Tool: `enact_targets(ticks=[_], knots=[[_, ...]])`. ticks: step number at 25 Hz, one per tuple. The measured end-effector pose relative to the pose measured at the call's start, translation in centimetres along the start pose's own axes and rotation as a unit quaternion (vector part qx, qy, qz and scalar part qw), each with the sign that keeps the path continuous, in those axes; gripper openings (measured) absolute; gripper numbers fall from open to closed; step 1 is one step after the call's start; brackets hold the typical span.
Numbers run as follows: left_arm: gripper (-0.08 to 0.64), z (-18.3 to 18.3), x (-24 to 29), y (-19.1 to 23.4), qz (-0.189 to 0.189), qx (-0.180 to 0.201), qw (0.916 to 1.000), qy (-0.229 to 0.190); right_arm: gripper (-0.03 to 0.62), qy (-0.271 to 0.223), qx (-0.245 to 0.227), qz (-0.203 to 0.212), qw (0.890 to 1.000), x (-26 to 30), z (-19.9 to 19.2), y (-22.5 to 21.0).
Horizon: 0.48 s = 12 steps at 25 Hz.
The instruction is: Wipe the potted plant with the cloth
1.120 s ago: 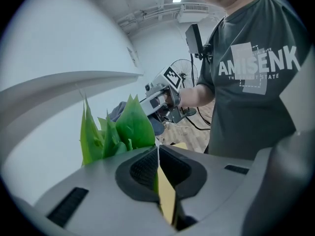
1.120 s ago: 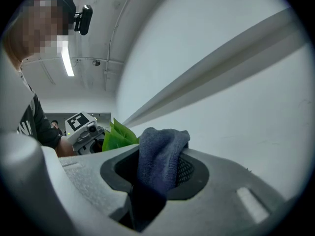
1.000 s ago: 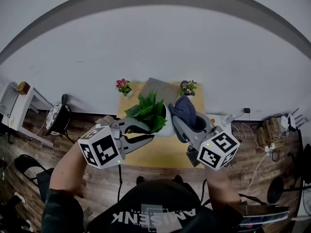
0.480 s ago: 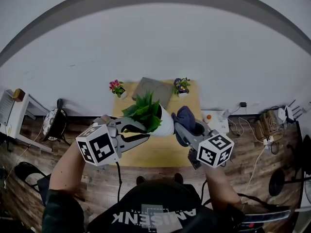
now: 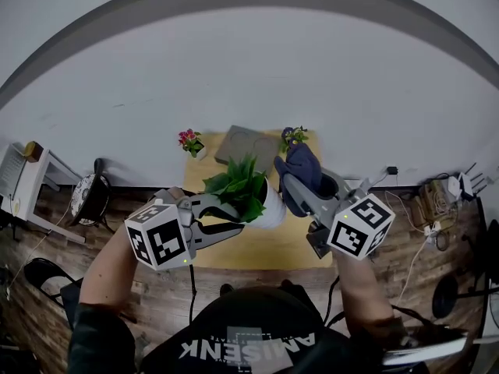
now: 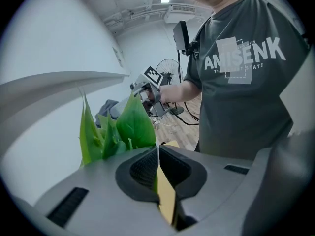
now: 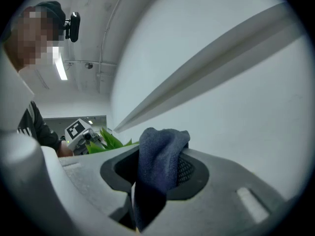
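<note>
The left gripper point(image 6: 157, 154) is pinching its ribbed black pads nearly closed on the potted plant point(image 6: 129, 124), whose broad, glossy leaves are fanning just past its tips. The right gripper point(image 7: 156, 181) is clamping a soft, bunched dark-blue cloth point(image 7: 160, 151) near those leaves.

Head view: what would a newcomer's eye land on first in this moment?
The leafy potted plant at centre draws the eye first, held over the yellow table by the left gripper, whose jaws are shut on its white pot. Just to its right, the right gripper clamps a dark blue cloth that bunches up past its jaws.
</note>
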<state>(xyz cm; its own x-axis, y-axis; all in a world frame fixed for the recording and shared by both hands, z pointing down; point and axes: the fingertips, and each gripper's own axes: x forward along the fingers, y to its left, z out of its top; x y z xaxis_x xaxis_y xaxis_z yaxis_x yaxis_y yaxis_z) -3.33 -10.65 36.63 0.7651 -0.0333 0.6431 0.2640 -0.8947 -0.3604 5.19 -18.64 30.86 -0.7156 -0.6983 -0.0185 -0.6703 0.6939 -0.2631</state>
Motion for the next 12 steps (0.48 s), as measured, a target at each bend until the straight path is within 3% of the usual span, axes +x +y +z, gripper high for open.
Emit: enact_targets(ticks=[6,12], knots=[[0.009,0.4,-0.2,-0.4,0.004,0.011,0.9999,0.005,0.127,0.002,-0.007,0.051,0.999,2.3,1.5,2.6],[0.009,0.5,-0.7,-0.5,0.018,0.011,0.9998,0.006,0.126,0.010,0.006,0.062,0.998,2.7,0.4,2.8]])
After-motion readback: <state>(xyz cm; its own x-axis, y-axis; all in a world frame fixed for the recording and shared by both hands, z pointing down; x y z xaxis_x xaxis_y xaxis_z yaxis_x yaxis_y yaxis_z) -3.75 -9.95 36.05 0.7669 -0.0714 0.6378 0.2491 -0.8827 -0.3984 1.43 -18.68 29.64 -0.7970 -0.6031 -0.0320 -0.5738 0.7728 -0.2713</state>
